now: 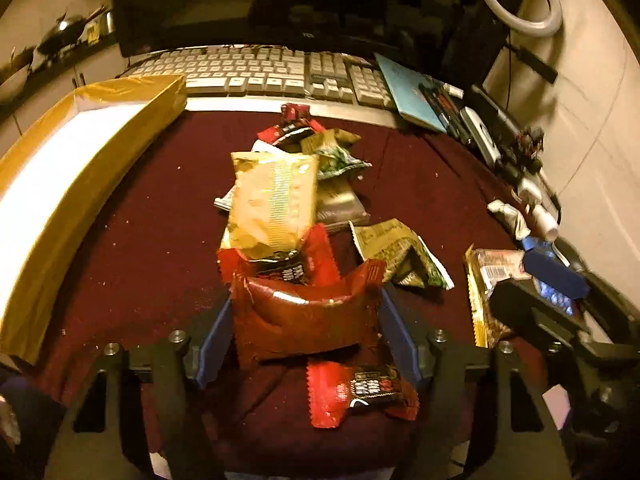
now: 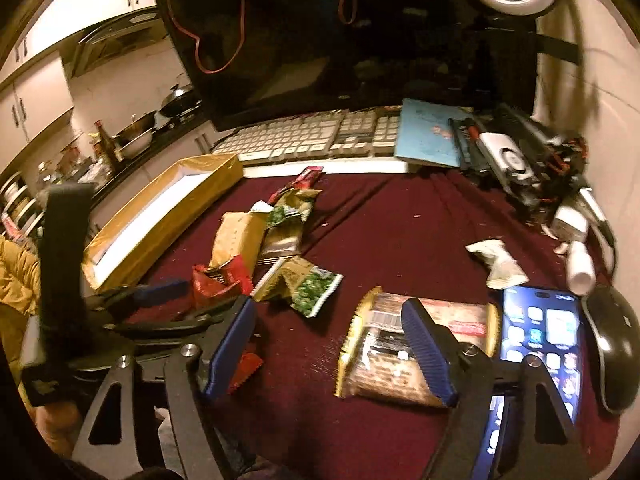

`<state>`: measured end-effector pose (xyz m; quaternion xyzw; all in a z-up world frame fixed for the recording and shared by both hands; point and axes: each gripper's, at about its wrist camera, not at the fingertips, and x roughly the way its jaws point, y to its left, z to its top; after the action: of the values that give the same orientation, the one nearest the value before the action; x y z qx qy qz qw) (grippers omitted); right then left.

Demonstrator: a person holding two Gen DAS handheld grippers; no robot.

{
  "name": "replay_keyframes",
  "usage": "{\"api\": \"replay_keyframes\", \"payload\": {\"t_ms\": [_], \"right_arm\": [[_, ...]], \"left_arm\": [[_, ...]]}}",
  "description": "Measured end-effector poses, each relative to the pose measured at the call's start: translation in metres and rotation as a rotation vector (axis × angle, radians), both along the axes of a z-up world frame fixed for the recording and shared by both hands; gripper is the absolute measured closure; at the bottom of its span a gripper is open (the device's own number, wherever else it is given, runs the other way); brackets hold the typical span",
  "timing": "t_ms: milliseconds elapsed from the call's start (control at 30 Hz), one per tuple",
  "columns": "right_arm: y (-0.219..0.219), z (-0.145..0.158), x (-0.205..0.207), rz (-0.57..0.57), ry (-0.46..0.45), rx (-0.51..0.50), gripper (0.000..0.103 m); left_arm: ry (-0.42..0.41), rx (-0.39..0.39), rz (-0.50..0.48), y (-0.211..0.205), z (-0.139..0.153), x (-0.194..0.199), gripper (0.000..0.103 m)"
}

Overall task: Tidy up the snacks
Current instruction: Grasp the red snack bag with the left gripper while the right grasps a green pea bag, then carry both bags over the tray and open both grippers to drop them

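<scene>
My left gripper [image 1: 306,312] is shut on a red snack packet [image 1: 306,316], which bows between the blue fingers just above the maroon cloth [image 1: 152,248]. Another red packet [image 1: 356,396] lies below it. A pile of gold [image 1: 274,204], green and red snack packets lies ahead. A yellow box [image 1: 100,152] with a white inside stands at the left. My right gripper [image 2: 332,332] is open and empty over the cloth, its right finger over a brown biscuit packet [image 2: 384,356]. The pile [image 2: 276,248] and the box [image 2: 168,216] show ahead left of it.
A keyboard [image 1: 256,72] and dark monitor [image 2: 320,40] stand at the back. A blue notebook [image 2: 428,136], tools and cables crowd the back right. A lit phone [image 2: 540,340], a mouse [image 2: 616,340], a white bottle [image 2: 580,268] and crumpled paper [image 2: 500,264] lie at the right.
</scene>
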<state>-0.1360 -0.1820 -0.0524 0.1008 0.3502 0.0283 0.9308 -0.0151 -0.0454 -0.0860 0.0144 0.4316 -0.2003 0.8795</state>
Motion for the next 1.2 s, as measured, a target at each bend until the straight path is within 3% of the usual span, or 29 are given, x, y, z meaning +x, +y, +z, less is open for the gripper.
{"api": "replay_keyframes", "payload": {"t_ms": [133, 300, 433, 500, 533, 567, 600, 867, 900, 1000, 1200], "right_arm": [[0.016, -0.004, 0.017, 0.044, 0.017, -0.039, 0.025], [0.024, -0.006, 0.048, 0.042, 0.056, -0.077, 0.027], [0.031, -0.02, 0.071, 0.042, 0.138, -0.135, 0.028], [0.033, -0.029, 0.078, 0.033, 0.166, -0.149, 0.038], [0.034, -0.03, 0.077, 0.025, 0.155, -0.142, 0.039], [0.035, -0.03, 0.076, 0.015, 0.149, -0.154, 0.051], [0.035, -0.03, 0.076, 0.015, 0.149, -0.154, 0.071], [0.038, 0.008, 0.052, 0.013, 0.016, -0.102, 0.072], [0.046, 0.029, 0.047, 0.047, -0.056, -0.086, 0.072], [0.07, 0.051, 0.058, 0.151, -0.125, -0.056, 0.072], [0.153, 0.05, 0.113, 0.4, -0.095, 0.026, 0.072]], "left_arm": [[-0.076, -0.044, -0.001, 0.019, 0.014, -0.012, 0.053], [0.006, -0.151, 0.002, 0.052, 0.014, -0.007, 0.054], [-0.026, -0.234, 0.02, 0.078, 0.024, -0.013, 0.054], [-0.053, -0.245, 0.044, 0.09, 0.033, -0.013, 0.054], [-0.066, -0.241, 0.058, 0.094, 0.036, -0.012, 0.054], [-0.081, -0.229, 0.079, 0.099, 0.039, -0.011, 0.054], [-0.092, -0.21, 0.102, 0.102, 0.039, -0.009, 0.054], [-0.105, -0.121, 0.229, 0.134, 0.038, 0.007, 0.054], [-0.113, -0.107, 0.243, 0.138, 0.04, 0.008, 0.054], [-0.141, -0.028, 0.304, 0.15, 0.048, 0.014, 0.054], [-0.155, 0.066, 0.446, 0.189, 0.048, 0.032, 0.054]]}}
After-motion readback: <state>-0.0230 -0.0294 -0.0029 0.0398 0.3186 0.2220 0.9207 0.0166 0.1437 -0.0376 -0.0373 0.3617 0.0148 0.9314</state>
